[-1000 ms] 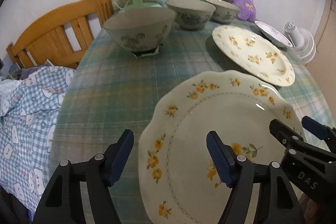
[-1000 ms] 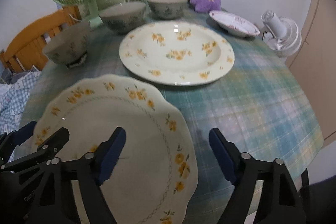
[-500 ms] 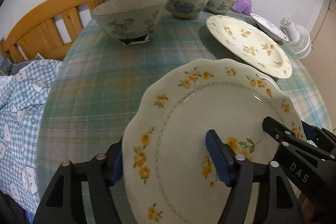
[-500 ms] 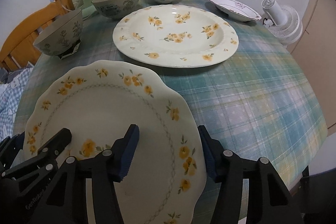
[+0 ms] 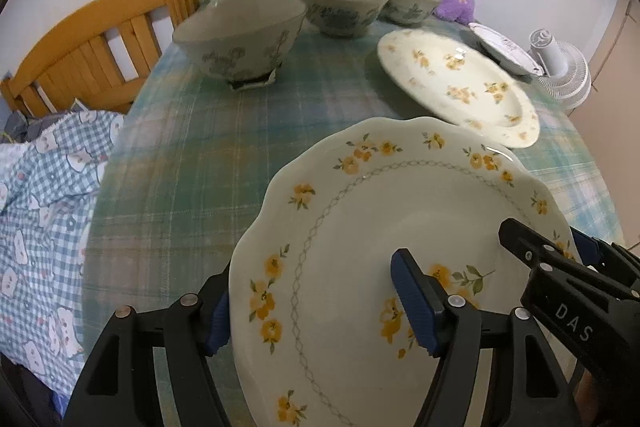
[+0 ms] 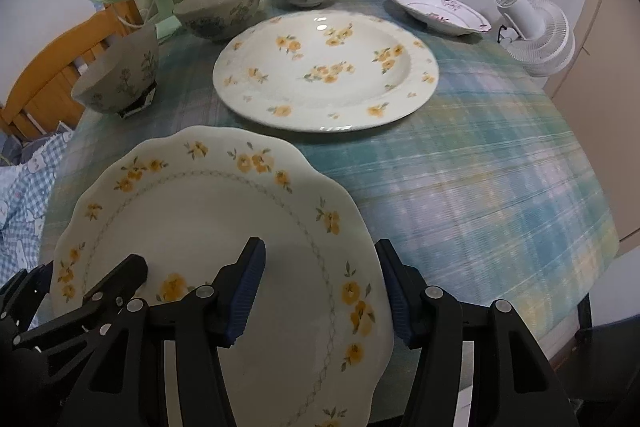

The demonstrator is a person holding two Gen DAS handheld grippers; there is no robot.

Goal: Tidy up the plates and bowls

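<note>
Round plate [image 6: 324, 75] and three bowls [image 5: 240, 39] beyond scalloped plate [image 5: 400, 227]

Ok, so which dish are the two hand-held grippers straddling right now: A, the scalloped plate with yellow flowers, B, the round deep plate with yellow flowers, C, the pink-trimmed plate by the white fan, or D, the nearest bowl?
A: each hand-held gripper, left and right, has one pad over and one under the rim of the scalloped plate at the near table edge.
</note>
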